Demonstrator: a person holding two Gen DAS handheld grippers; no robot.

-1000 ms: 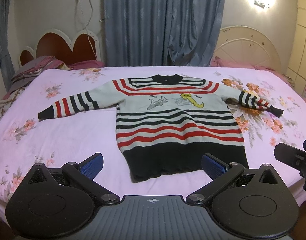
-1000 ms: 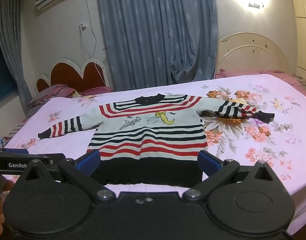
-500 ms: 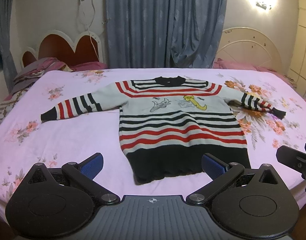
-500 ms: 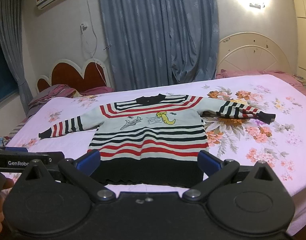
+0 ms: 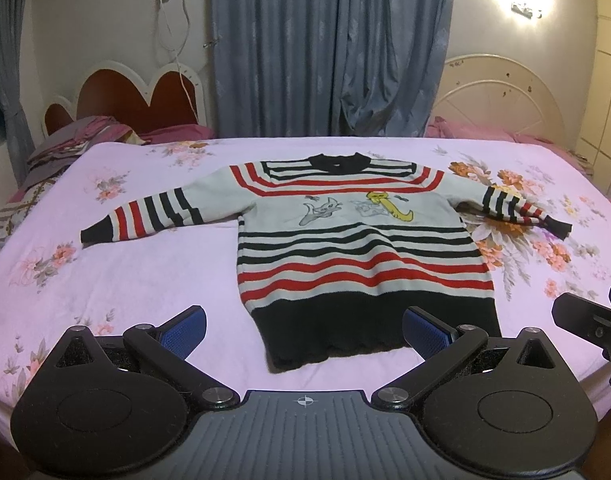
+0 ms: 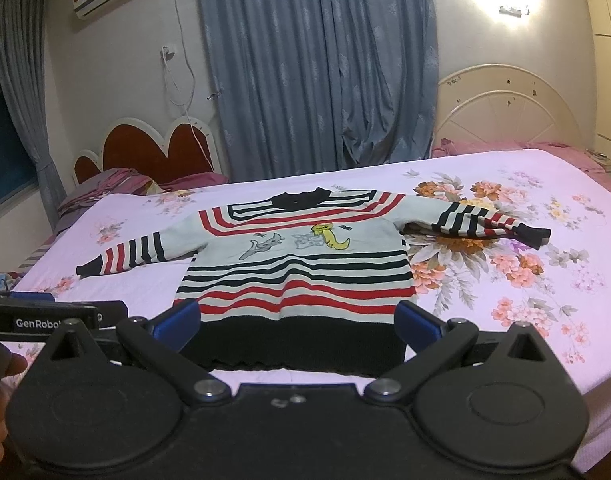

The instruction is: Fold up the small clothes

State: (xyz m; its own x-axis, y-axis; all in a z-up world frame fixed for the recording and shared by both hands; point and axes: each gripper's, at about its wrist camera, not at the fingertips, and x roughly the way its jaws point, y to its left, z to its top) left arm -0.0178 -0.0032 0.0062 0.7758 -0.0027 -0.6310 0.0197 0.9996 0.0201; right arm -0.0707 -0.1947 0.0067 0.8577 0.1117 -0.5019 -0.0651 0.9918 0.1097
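Striped sweater [image 5: 357,248] flat on bed [image 5: 125,280], unfolded; left gripper [image 5: 303,330] and right gripper [image 6: 295,320] fingers apart, empty, near hem; next likely: reach sleeve [image 5: 145,216], pinch cuff, fold inward

Left gripper [image 5: 304,330] with matte black linkage arms, blue finger pads [image 5: 184,330], silver pivot screws, ribbed grey base plate bearing a small crosshair mark, right gripper [image 6: 297,326] all black with matching blue pads, white GenRobot lettering on a black side bar
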